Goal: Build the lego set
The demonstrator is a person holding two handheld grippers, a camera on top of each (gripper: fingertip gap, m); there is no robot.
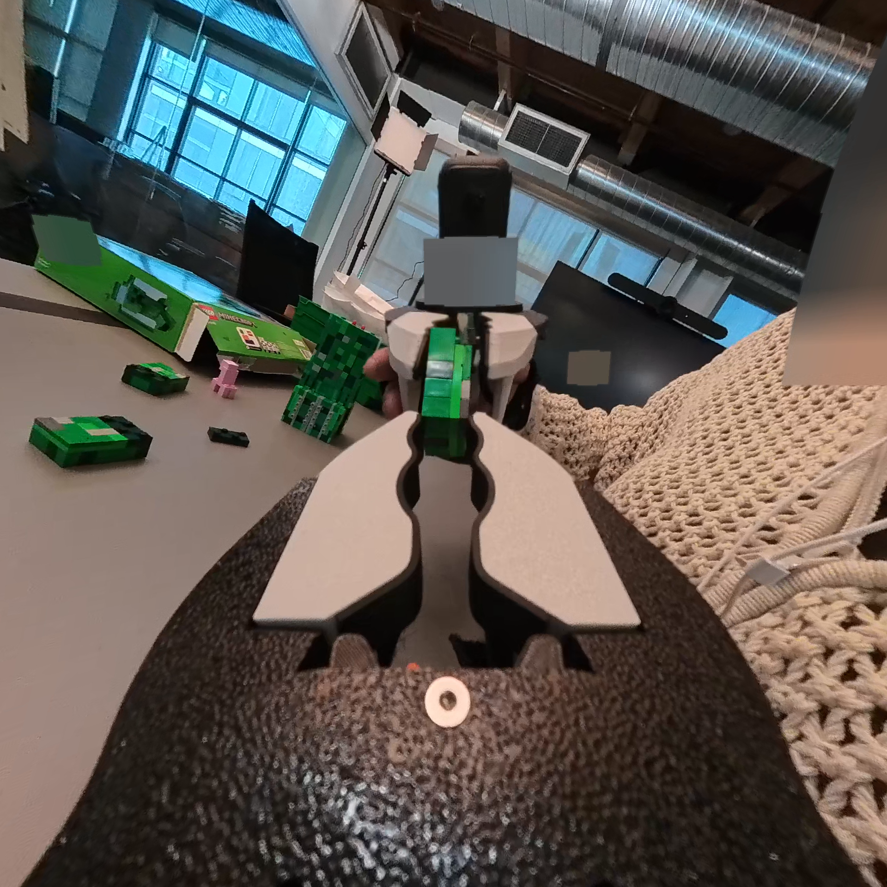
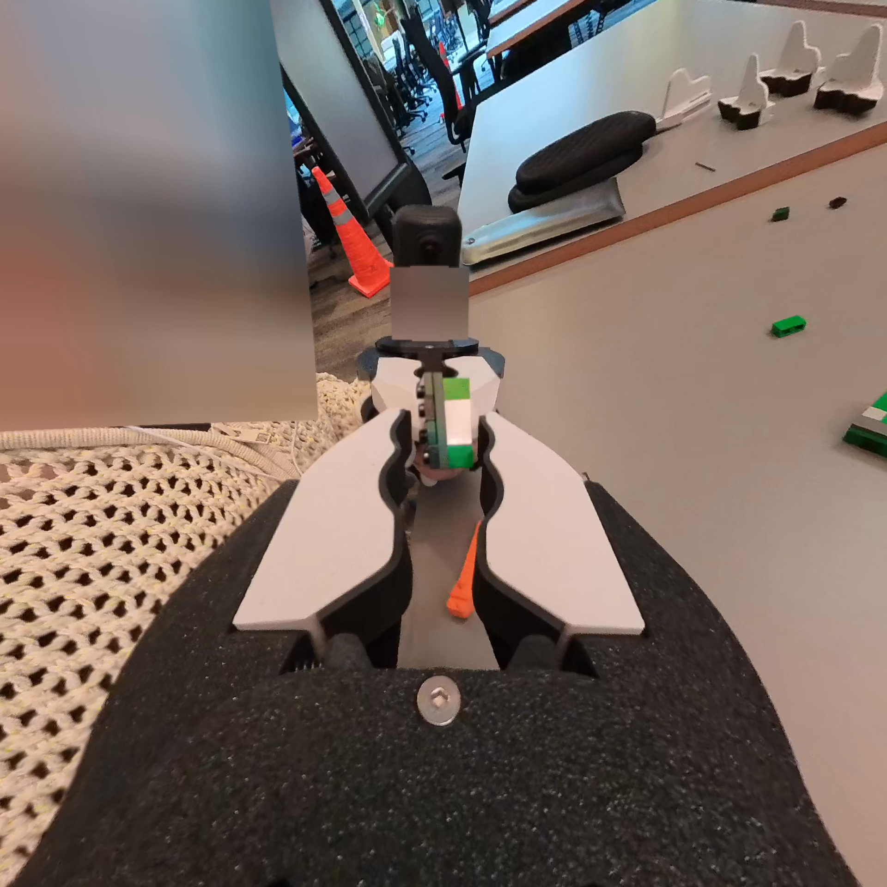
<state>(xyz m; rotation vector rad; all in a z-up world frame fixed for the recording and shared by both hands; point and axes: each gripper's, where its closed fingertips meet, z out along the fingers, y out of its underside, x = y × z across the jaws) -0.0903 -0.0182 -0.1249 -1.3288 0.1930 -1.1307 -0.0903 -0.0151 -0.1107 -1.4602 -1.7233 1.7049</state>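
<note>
In the left wrist view, a flat green and black brick panel [image 1: 89,440] lies far left on the grey surface [image 1: 96,552]. Behind it sits a smaller dark green block [image 1: 154,378], and farther back the green set box [image 1: 120,297] lies open on its side. A small black plate [image 1: 228,436] rests alone to the right of the panel, with a little pink pig figure [image 1: 225,378] behind it, just in front of the box flap. Next comes the tall green pixel-patterned figure [image 1: 331,379], standing upright on its blocky feet.

At centre, the left tool [image 1: 444,444] is clenched on the near end of a narrow green brick strip [image 1: 444,398], held up off the surface. The right tool [image 1: 458,355] faces it from the far side and grips the other end of the same strip. A cream knitted sleeve [image 1: 720,480] fills the right of that view.

In the right wrist view, the knitted sleeve [image 2: 96,528] is at left and an orange traffic cone [image 2: 353,230] stands on the floor beyond. At centre the right tool [image 2: 444,456] is closed on the brick strip [image 2: 453,427], seen edge-on with green and white tiles, and the left tool [image 2: 434,384] holds it from the opposite side. Two small green bricks [image 2: 787,326] lie apart on the surface [image 2: 672,432] to the right, and a green panel corner [image 2: 869,429] shows at the right edge.
</note>
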